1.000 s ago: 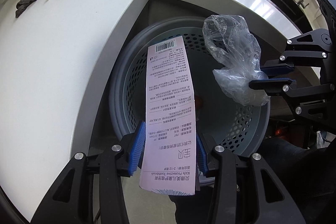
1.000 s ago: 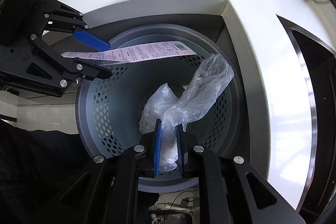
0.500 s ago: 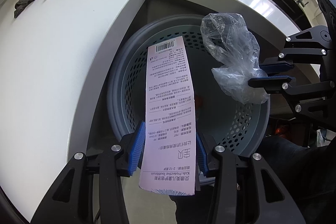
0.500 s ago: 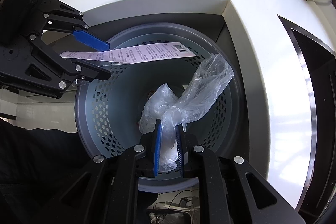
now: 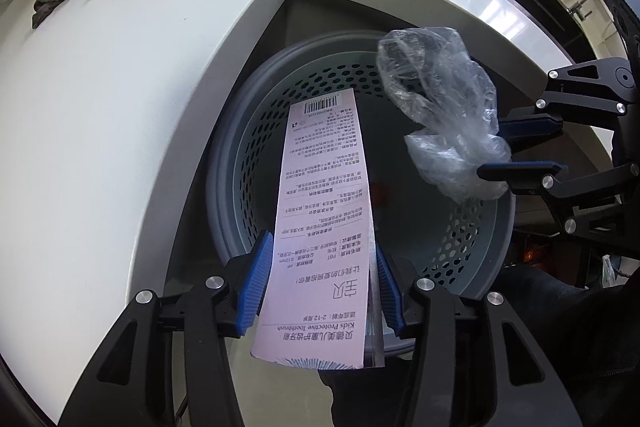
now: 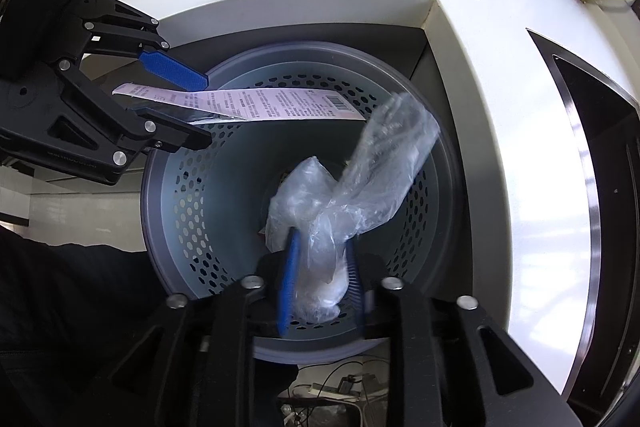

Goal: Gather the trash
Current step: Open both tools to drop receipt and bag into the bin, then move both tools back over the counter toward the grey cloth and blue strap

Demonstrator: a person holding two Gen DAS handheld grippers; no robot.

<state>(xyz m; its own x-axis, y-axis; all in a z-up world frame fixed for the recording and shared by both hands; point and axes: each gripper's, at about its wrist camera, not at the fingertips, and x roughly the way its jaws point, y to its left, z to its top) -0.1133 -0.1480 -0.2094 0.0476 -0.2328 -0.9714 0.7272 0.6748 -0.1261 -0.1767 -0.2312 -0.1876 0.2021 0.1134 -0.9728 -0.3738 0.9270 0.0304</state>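
Jaws pinch toothbrush package (image 5: pixel 324 219) lengthwise, barcode-end forward.

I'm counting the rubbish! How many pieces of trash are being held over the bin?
2. The pink toothbrush package is in the left tool; the crumpled clear plastic bag is in the right tool. Both hang above the gray perforated bin. More may lie hidden inside it.

Crinkled clear plastic bag (image 6: pixel 352 187); matt paper strip (image 5: pixel 324 227).
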